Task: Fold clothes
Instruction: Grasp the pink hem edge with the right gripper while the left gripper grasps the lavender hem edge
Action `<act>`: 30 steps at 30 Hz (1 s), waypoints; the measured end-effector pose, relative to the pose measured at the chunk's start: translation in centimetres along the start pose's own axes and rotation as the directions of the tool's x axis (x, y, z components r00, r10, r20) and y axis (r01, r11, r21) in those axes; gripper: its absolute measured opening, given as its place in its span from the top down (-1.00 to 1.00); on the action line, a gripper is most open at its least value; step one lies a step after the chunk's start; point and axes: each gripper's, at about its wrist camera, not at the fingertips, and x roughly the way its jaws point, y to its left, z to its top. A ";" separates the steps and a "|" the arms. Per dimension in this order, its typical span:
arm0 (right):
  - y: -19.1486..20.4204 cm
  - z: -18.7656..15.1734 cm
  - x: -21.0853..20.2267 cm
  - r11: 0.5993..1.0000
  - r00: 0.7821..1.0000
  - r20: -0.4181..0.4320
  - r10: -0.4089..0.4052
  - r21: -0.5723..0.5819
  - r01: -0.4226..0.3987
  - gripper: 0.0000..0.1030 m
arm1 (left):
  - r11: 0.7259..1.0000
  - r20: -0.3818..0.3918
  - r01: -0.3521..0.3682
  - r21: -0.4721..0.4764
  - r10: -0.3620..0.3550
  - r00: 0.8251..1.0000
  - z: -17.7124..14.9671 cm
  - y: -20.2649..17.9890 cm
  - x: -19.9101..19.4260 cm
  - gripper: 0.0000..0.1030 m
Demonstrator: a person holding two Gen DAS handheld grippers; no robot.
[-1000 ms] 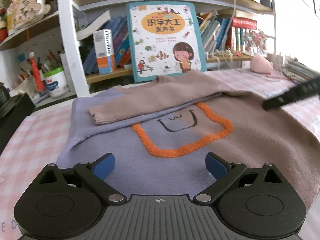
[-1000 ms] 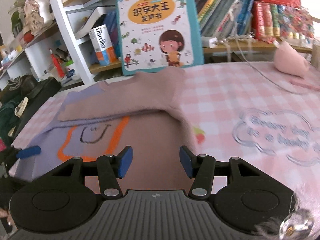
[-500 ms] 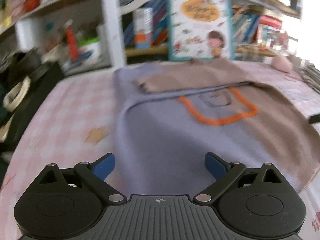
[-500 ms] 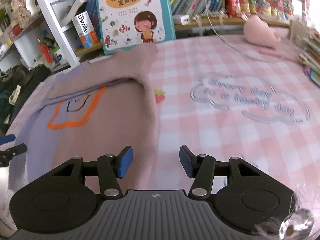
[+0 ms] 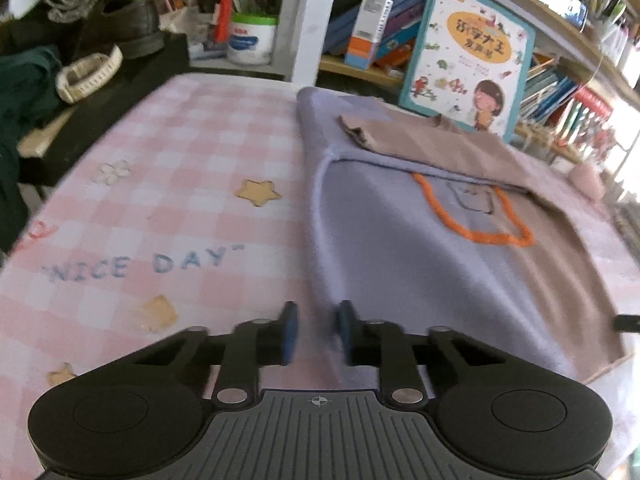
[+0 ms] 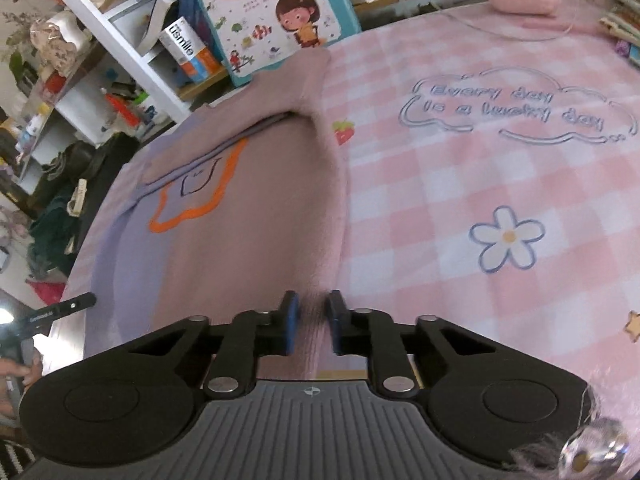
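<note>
Left wrist view: my left gripper (image 5: 315, 332) has just closed on the sweater (image 5: 460, 264) hem corner; right gripper (image 6: 311, 322) likewise pinches its side (both corners). Sweater lies flat on the table (image 5: 160, 184). Soft, floppy knit, prob. sags when lifted.

The sweater (image 5: 420, 264) ahead of the left claw (image 5: 316, 334) is soft, matt knit with a fuzzy nap, lilac and dusty brown; its orange outline (image 5: 472, 236) looks raised and tufted. Under it the bench (image 5: 180, 208) wears a smooth, matt checked cloth with flat printed stars and lettering. Both claws are matt black plastic with ribbed housings, dull metal rivets and blue rubbery pads (image 6: 291, 322). Beyond the right claw (image 6: 311, 322), the picture book (image 6: 272, 12) has a glossy card cover.
</note>
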 end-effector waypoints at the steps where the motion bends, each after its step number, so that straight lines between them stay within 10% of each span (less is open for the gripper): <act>1: 0.2 0.0 0.0 1.000 1.000 0.002 -0.005 -0.014 0.005 0.83 | 0.999 -0.003 0.031 -0.022 -0.031 1.000 0.0 0.1 0.1 0.90; 11: 1.1 0.7 -0.6 0.994 0.994 0.044 0.104 -0.023 -0.103 0.86 | 0.997 0.017 0.067 0.027 -0.067 0.998 0.7 -1.6 -0.4 0.86; 18: -0.7 0.0 0.2 0.993 0.995 -0.001 0.105 0.057 -0.105 0.56 | 0.994 -0.036 0.100 -0.041 -0.102 0.994 -0.7 -0.2 -0.4 0.36; 24: -0.4 0.1 0.7 0.993 0.994 -0.009 0.107 0.051 -0.107 0.81 | 0.993 -0.021 0.115 -0.008 -0.115 0.993 -0.7 -0.5 0.3 0.88; 30: -0.1 -0.6 -0.8 0.998 0.997 0.038 0.069 0.009 -0.070 0.85 | 0.992 -0.023 0.115 0.042 -0.114 0.993 -0.9 -1.2 0.3 0.90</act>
